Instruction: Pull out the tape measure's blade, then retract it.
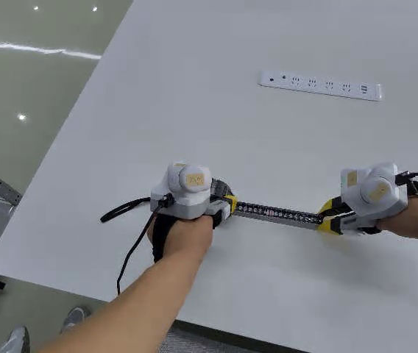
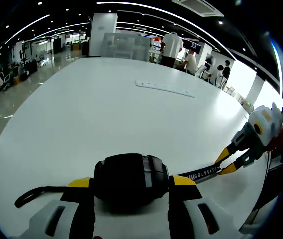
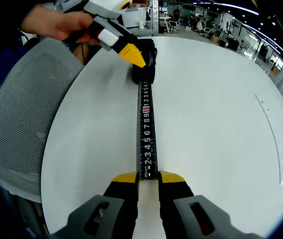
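Blade (image 1: 279, 214) taut along the bench (image 1: 194, 110); left gripper (image 2: 131, 183) clenched on the case (image 2: 129, 172); right gripper (image 3: 148, 177) fingers (image 3: 125, 179) pinching its tip; retraction would likely run toward the left

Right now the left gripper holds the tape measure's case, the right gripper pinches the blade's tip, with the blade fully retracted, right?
No: the blade is pulled out, as the right gripper view shows, spanning from the case in the left gripper to the right gripper.

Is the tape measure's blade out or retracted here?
Out: the blade stretches from the case, held by the left gripper, to the right gripper, whose jaws pinch its tip.
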Demonstrator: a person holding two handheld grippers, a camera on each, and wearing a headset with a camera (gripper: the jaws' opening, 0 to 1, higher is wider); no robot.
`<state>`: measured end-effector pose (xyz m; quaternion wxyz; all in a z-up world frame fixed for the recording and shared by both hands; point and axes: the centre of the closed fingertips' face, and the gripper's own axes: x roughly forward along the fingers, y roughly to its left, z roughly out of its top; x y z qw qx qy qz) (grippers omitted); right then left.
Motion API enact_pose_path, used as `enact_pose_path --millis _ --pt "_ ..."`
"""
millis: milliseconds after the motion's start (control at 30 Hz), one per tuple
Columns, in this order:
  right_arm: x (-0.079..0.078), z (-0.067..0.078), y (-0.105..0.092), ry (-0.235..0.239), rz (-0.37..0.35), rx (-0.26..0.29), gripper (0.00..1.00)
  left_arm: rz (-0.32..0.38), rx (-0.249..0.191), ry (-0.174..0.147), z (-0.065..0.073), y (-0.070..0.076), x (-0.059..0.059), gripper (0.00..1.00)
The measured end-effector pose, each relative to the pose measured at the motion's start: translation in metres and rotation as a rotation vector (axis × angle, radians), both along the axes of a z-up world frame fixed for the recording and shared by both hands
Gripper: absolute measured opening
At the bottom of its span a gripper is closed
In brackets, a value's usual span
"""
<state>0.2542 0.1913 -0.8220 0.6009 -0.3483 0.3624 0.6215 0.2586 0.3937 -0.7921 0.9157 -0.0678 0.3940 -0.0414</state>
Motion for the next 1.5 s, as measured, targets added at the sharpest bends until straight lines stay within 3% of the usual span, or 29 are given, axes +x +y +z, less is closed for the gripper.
enact_pose_path --millis 700,1500 --pt "-0.006 0.002 0.030 0.003 0.014 0.026 0.11 -0.006 -0.011 0.000 0.000 0.001 0.000 0.55" --pt "0.000 -0.006 0.047 0.002 0.025 0.041 0.11 -0.007 -0.022 -0.003 0.001 -0.001 -0.001 0.55"
